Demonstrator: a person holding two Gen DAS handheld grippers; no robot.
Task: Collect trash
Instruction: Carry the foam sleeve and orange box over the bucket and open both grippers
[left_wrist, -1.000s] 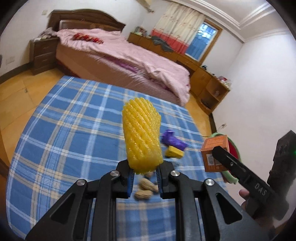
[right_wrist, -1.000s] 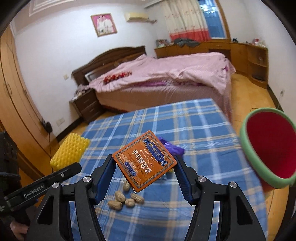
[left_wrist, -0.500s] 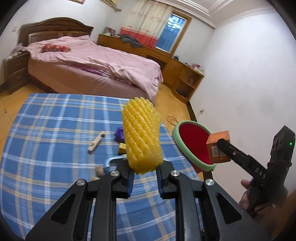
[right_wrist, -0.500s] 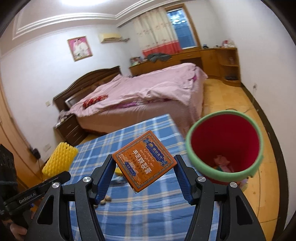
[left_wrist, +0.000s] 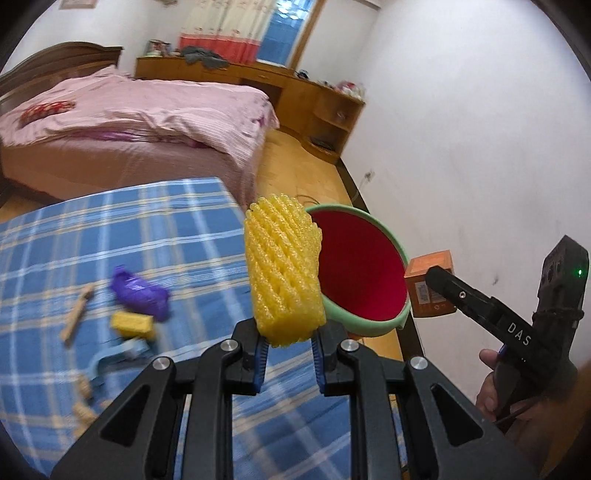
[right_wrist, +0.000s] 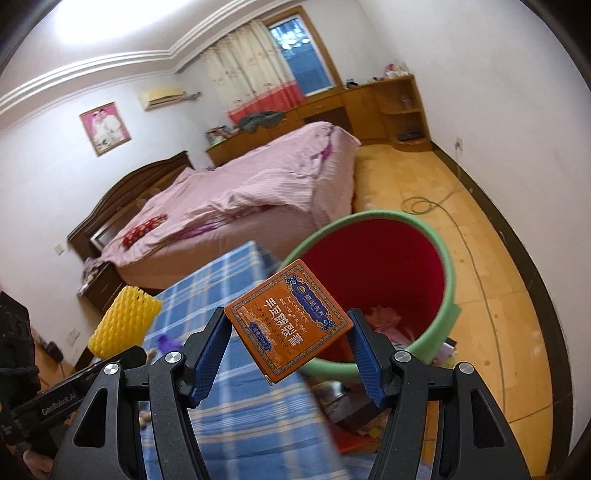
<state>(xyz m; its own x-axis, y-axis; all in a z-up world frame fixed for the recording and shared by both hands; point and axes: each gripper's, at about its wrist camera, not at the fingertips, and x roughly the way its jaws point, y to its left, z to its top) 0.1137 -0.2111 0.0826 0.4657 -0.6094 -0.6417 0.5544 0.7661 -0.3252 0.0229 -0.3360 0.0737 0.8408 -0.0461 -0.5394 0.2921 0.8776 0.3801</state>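
Note:
My left gripper (left_wrist: 287, 345) is shut on a yellow foam fruit net (left_wrist: 283, 269), which stands upright above the table's right edge, just left of the bin. The bin (left_wrist: 360, 273) is green outside and red inside, standing on the floor beside the table. My right gripper (right_wrist: 290, 345) is shut on a flat orange box (right_wrist: 290, 319), gripped by its corners, over the bin's near rim (right_wrist: 448, 280). The same orange box (left_wrist: 430, 284) shows in the left wrist view beyond the bin, and the foam net (right_wrist: 123, 319) shows at the left of the right wrist view.
On the blue plaid tablecloth (left_wrist: 110, 229) lie a purple wrapper (left_wrist: 138, 293), a small yellow piece (left_wrist: 132, 323), a wooden clip (left_wrist: 77, 317), a light blue clip (left_wrist: 118, 356) and peanuts (left_wrist: 83, 400). Trash lies in the bin's bottom (right_wrist: 384, 321). A bed (right_wrist: 236, 195) stands beyond; a cable (right_wrist: 461, 236) runs on the floor.
Both grippers have swung right, from over the table's middle to its right edge. The bin has come close under the orange box; the foam net now stands beside the bin.

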